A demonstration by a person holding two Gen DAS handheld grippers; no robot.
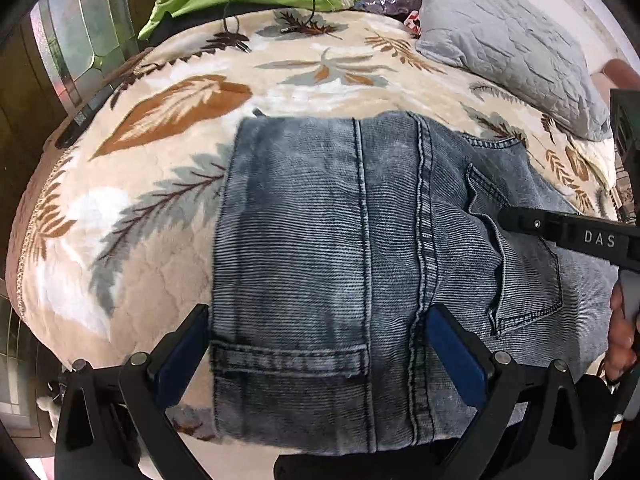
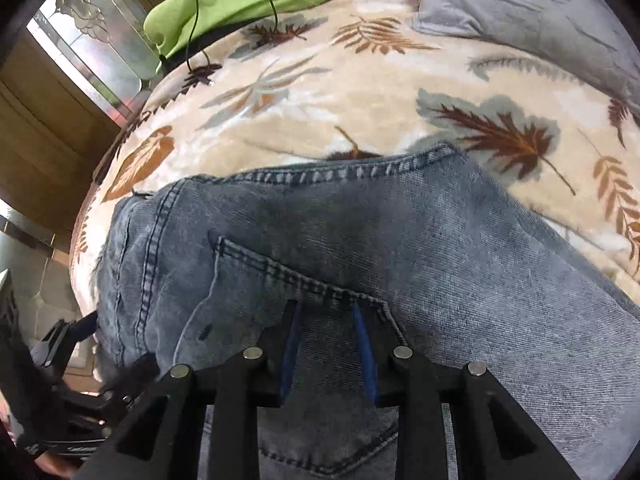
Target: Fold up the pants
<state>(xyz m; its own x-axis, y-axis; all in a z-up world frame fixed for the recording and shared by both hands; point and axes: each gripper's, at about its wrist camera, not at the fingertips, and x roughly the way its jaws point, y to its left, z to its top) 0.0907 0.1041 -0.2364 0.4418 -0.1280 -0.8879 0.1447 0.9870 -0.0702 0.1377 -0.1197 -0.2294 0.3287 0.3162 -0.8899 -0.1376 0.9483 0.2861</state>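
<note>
While spread on a leaf-print blanket (image 1: 168, 216), folded blue jeans (image 1: 320, 240) under two grippers. Left gripper (image 1: 316, 344): fingers wide, straddling the near hem. Right gripper (image 2: 326, 312): fingers narrowly parted, tips at the back pocket (image 2: 320, 380). Grey pillow (image 1: 508, 36) behind.

Near edge of the folded jeans (image 1: 320, 240) behind both grippers' jaws; pillow (image 1: 508, 44) cropped.

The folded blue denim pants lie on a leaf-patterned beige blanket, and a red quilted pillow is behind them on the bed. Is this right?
Not quite: the quilted pillow is grey, not red, as the left wrist view shows. The folded blue denim pants do lie on the leaf-patterned beige blanket.
</note>
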